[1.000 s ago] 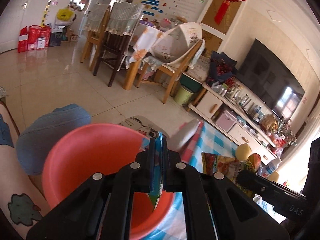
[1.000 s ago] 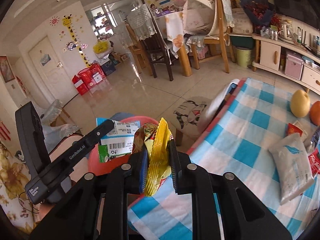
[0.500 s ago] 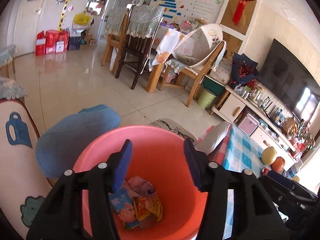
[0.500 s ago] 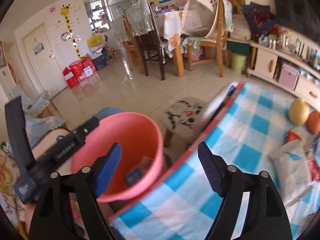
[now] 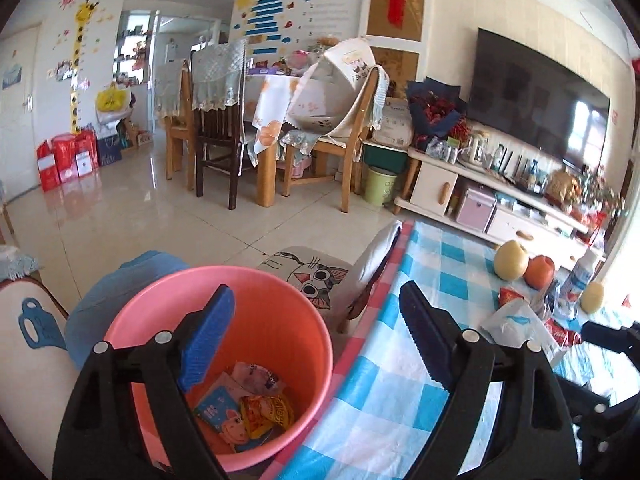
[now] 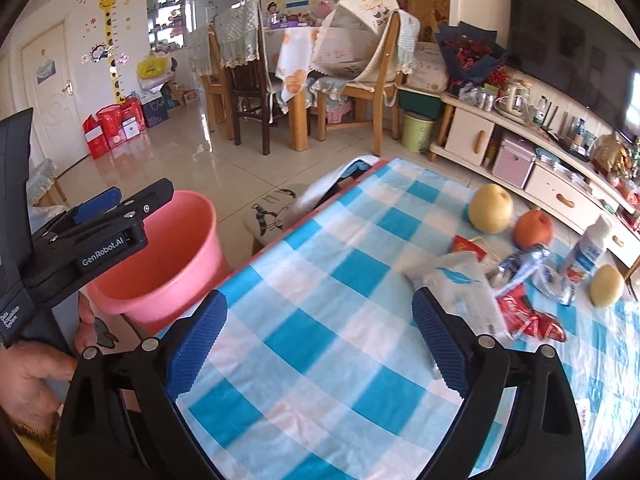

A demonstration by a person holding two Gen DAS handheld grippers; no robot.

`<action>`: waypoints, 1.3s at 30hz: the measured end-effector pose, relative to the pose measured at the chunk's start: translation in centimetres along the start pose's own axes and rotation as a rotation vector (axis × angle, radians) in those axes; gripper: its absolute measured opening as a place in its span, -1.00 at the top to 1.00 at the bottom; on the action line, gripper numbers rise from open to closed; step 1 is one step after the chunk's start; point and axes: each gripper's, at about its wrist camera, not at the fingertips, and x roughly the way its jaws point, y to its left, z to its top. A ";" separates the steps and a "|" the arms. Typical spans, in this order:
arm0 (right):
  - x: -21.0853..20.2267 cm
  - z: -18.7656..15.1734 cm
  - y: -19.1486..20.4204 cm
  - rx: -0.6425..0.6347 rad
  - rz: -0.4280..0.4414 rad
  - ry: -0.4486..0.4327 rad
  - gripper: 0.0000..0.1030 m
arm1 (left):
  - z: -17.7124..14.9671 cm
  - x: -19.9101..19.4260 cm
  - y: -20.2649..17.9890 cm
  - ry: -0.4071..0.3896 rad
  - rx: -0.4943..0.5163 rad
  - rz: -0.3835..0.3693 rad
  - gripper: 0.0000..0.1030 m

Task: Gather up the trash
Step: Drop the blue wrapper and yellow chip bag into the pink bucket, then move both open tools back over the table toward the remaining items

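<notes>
A: Where is the trash?
B: Three wrappers (image 5: 244, 400) lie in the one pink bin (image 5: 280, 280) beside the desk (image 6: 320, 280). More wrappers (image 6: 516, 312) sit on the desk, near three round fruits (image 6: 490, 208).
A: And the tongs?
B: The left tongs (image 5: 316, 344) and the right tongs (image 6: 316, 344) are both opening, with nothing between them.

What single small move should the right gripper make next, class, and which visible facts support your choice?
Probably carry the right gripper across the checked tablecloth toward the white plastic wrapper. Its jaws are opening with nothing between them, the pink bin already holds wrappers, and the white one is the nearest litter left, lying beside the red wrapper.
</notes>
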 end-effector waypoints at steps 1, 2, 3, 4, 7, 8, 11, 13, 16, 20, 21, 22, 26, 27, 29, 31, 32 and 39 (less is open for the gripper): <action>-0.6 -0.2 -0.6 0.009 -0.007 -0.010 -0.83 | -0.1 -0.4 -0.7 -0.007 0.017 0.005 -0.68; -1.1 -0.4 -1.2 0.019 -0.011 -0.018 -0.84 | 0.0 -0.6 -1.3 -0.014 0.032 0.007 -0.70; -1.6 -0.7 -1.8 0.029 -0.012 -0.027 -0.85 | -0.1 -1.0 -1.9 -0.021 0.050 0.013 -0.75; -2.2 -0.9 -2.3 0.037 -0.015 -0.034 -0.85 | -0.1 -1.1 -2.4 -0.023 0.061 0.019 -0.78; -3.7 -1.8 -3.9 0.052 -0.034 -0.060 -0.88 | -0.1 -1.9 -4.0 -0.027 0.092 0.026 -0.82; -4.2 -2.1 -4.4 0.057 -0.042 -0.073 -0.89 | -0.2 -2.1 -4.5 -0.029 0.102 0.023 -0.84; -5.6 -2.7 -5.8 0.072 -0.073 -0.101 -0.91 | -0.4 -2.7 -6.1 -0.035 0.133 0.024 -0.86; -6.5 -3.3 -6.9 0.087 -0.093 -0.116 -0.91 | -0.4 -3.1 -7.3 -0.034 0.155 0.019 -0.86; -7.2 -4.0 -8.3 0.092 -0.126 -0.121 -0.91 | -0.6 -3.5 -9.1 -0.033 0.180 0.007 -0.87; -7.8 -4.9 -9.7 0.100 -0.156 -0.116 -0.91 | -1.1 -4.0 -11.4 -0.031 0.223 -0.016 -0.87; -7.9 -5.1 -10.1 0.103 -0.157 -0.112 -0.91 | -1.2 -4.2 -12.1 -0.032 0.236 -0.020 -0.87; -8.1 -5.4 -10.4 0.106 -0.157 -0.108 -0.91 | -1.3 -4.3 -12.8 -0.033 0.248 -0.023 -0.87; -8.7 -6.0 -11.3 0.109 -0.173 -0.102 -0.91 | -1.9 -4.9 -15.5 -0.041 0.287 -0.039 -0.87; -8.9 -6.2 -11.7 0.111 -0.177 -0.104 -0.91 | -2.1 -4.9 -16.0 -0.044 0.293 -0.041 -0.87; -9.1 -6.6 -12.3 0.122 -0.179 -0.099 -0.91 | -2.4 -5.1 -17.2 -0.047 0.304 -0.052 -0.87; -9.3 -6.9 -13.1 0.137 -0.185 -0.094 -0.91 | -2.7 -5.3 -18.2 -0.049 0.314 -0.057 -0.87; -9.5 -7.2 -13.4 0.144 -0.187 -0.091 -0.91 | -2.8 -5.3 -18.7 -0.051 0.320 -0.059 -0.87; -10.0 -8.3 -15.5 0.183 -0.192 -0.069 -0.91 | -3.9 -5.5 -21.5 -0.042 0.355 -0.066 -0.87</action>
